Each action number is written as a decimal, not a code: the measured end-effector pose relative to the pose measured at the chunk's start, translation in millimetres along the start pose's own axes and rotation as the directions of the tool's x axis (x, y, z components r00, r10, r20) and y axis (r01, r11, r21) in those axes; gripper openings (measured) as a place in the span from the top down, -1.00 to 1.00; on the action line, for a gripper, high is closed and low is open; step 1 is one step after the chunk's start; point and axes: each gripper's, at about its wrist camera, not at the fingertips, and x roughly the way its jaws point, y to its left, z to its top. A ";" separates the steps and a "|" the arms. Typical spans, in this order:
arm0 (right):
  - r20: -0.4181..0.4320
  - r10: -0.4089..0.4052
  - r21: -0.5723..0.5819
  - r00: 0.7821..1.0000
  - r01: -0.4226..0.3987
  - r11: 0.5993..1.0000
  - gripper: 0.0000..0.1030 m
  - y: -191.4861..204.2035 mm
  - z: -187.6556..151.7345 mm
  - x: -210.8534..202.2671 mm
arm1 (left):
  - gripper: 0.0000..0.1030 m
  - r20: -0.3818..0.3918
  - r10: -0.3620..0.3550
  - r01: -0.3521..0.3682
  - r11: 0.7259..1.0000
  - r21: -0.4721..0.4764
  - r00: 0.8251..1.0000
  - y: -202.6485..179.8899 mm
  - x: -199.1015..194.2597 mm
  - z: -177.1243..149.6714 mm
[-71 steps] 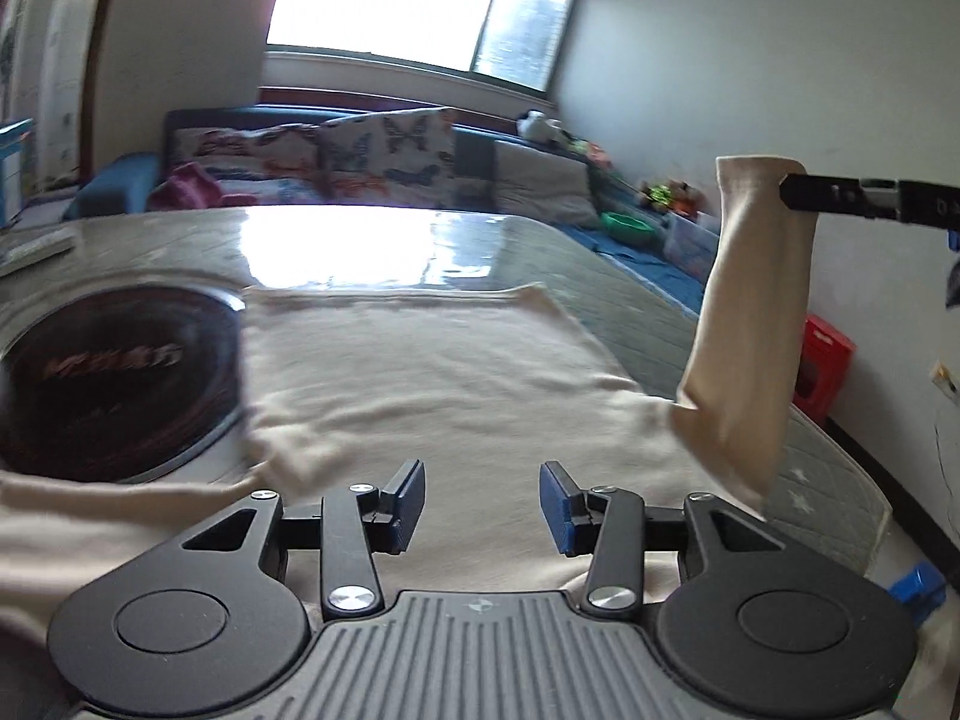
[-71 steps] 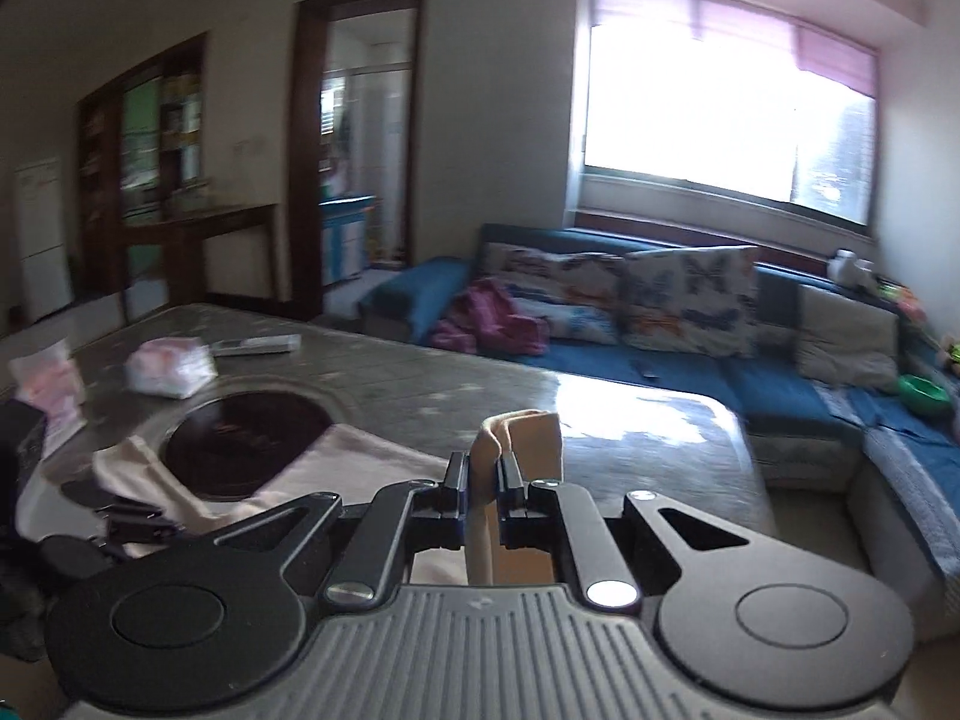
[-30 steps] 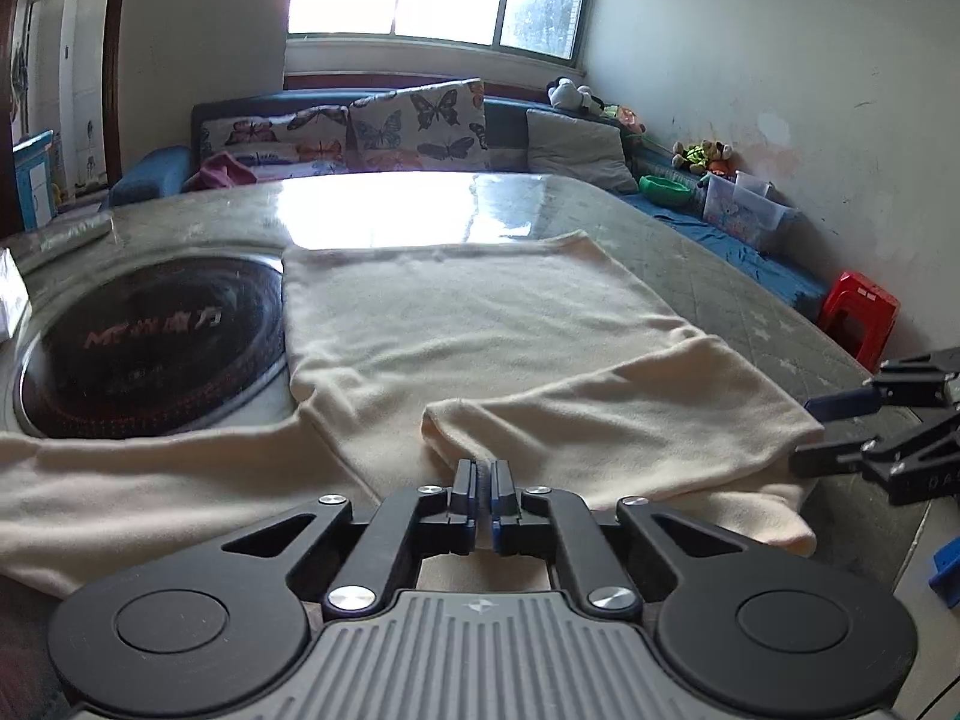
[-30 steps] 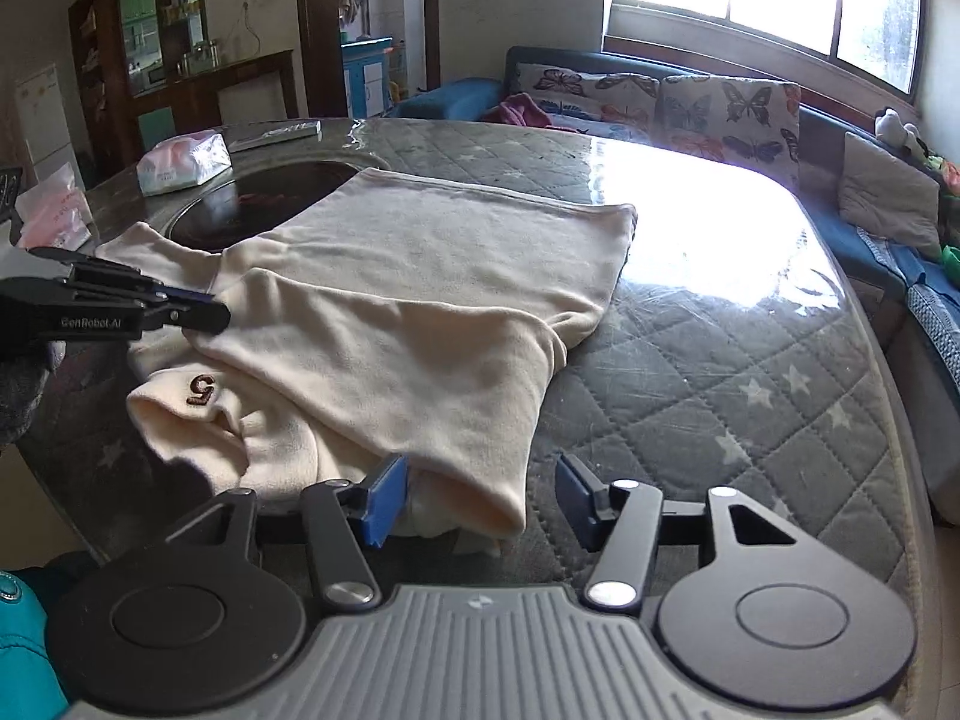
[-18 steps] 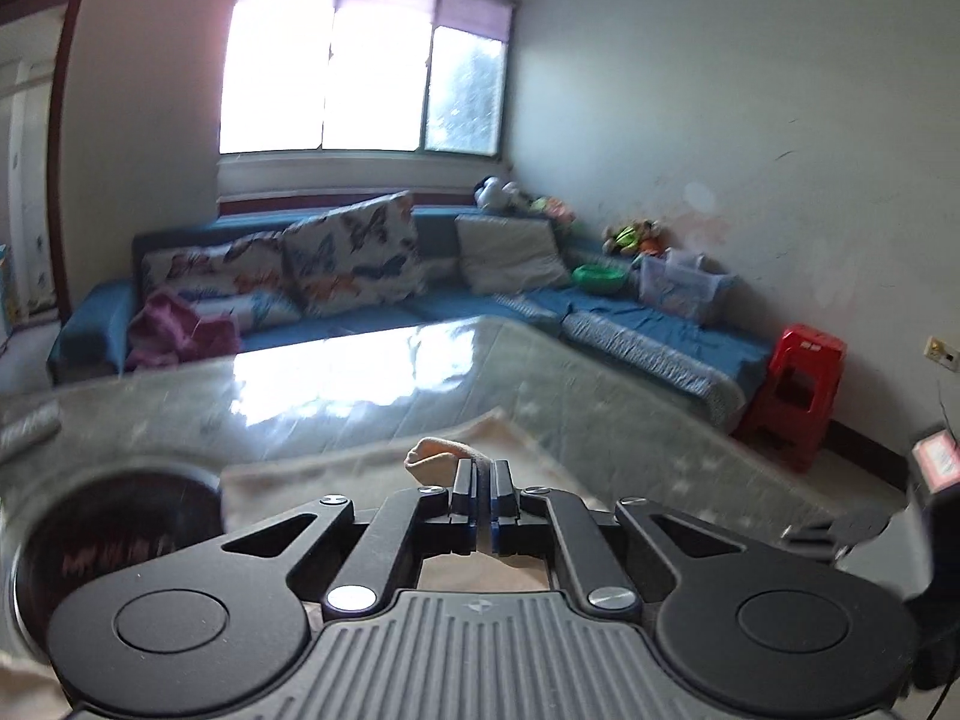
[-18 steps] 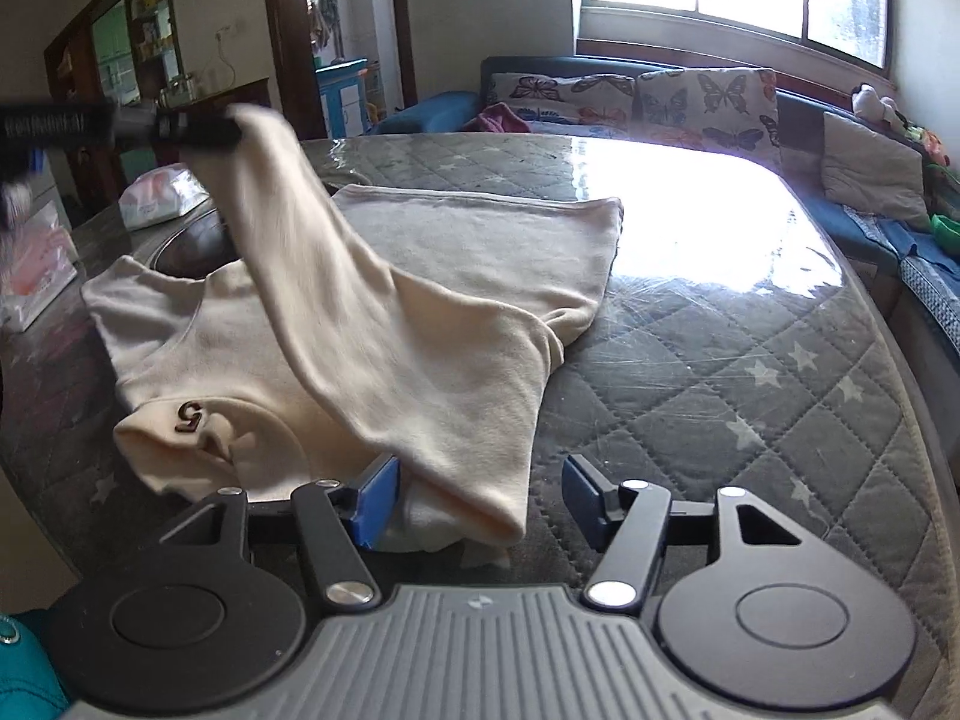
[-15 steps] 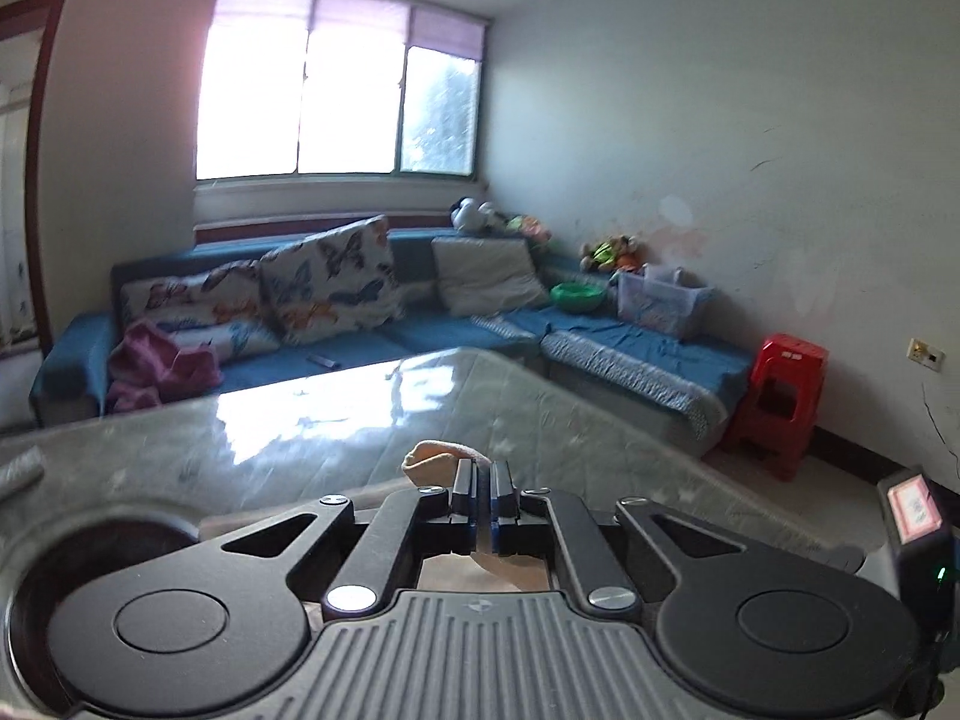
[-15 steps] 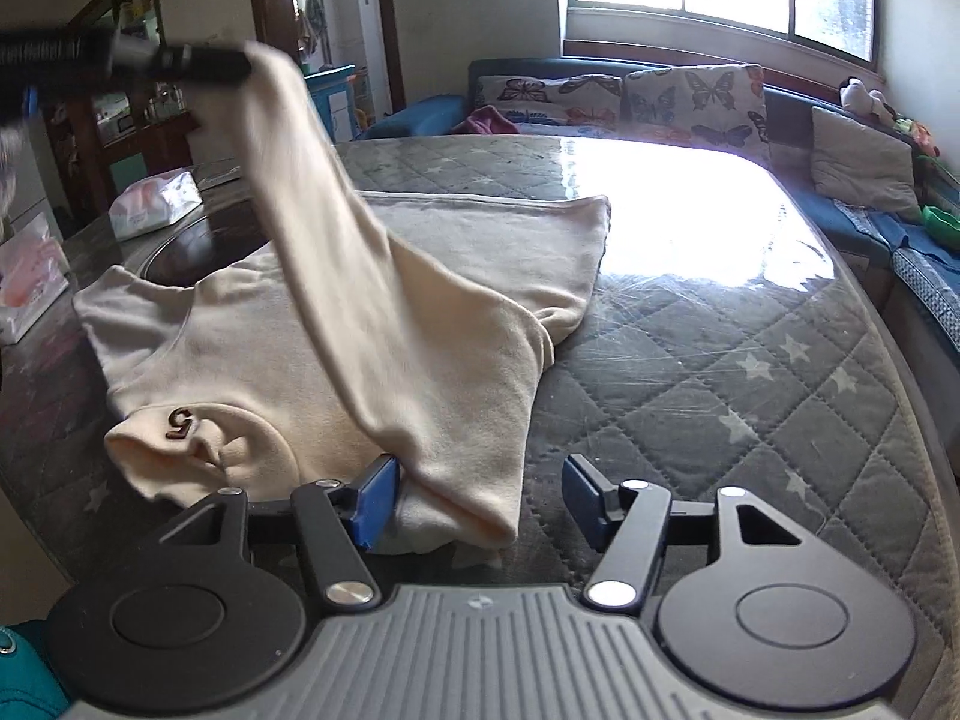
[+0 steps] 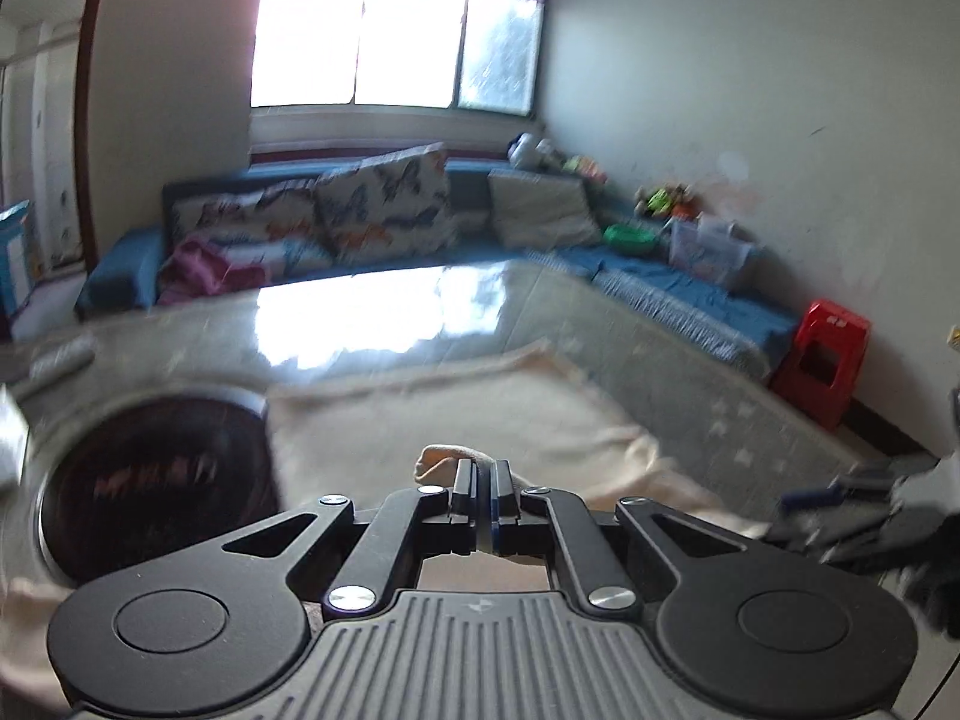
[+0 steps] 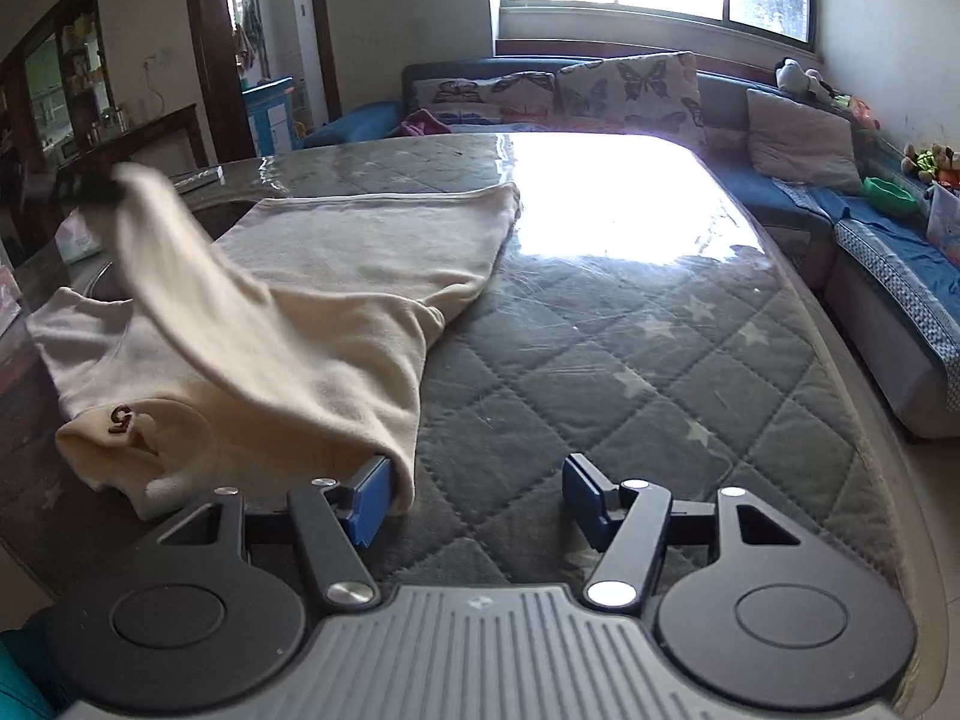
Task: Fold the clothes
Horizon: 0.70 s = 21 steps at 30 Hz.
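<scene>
A cream sweatshirt (image 10: 336, 276) with a small "5" patch lies on the quilted grey table (image 10: 630, 372); in the left wrist view its body (image 9: 456, 414) spreads ahead. My left gripper (image 9: 485, 483) is shut on the cuff of a sleeve (image 9: 441, 459), which shows just above the fingertips. Seen from the right wrist, that sleeve (image 10: 198, 276) rises in a blurred band to the left gripper (image 10: 99, 189) at far left. My right gripper (image 10: 474, 495) stands open low over the table's near edge, its left finger touching the folded shoulder, nothing between the fingers.
A dark round hotplate (image 9: 156, 480) is set in the table left of the garment. A blue sofa with butterfly cushions (image 10: 624, 90) runs behind, a red stool (image 9: 822, 360) stands by the right wall. A tissue pack (image 10: 75, 234) lies at the table's far left.
My left gripper has lowered with the sleeve cuff still held, carrying it leftward across the garment. My right gripper stays open and has shifted slightly right of the shoulder.
</scene>
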 end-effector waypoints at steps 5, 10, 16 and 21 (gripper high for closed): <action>-0.034 -0.005 -0.026 0.999 0.004 1.000 -0.19 -3.1 1.8 -4.6 | 0.84 -0.113 0.047 -0.049 0.999 -0.018 0.993 17.7 8.6 -36.8; -0.037 0.003 -0.068 0.999 -0.005 0.998 -0.04 -6.3 14.0 -16.6 | 0.83 -0.106 0.069 -0.072 0.997 -0.023 0.992 24.9 -0.7 -39.6; 0.014 0.102 -0.122 0.995 -0.100 0.988 0.26 13.8 47.8 1.6 | 0.83 -0.058 0.012 -0.015 0.999 -0.047 0.998 14.6 6.1 -23.5; 0.003 0.169 -0.165 0.986 -0.167 0.972 0.40 36.8 61.1 35.7 | 0.83 -0.074 0.001 -0.008 0.996 -0.092 0.997 11.9 30.8 -27.9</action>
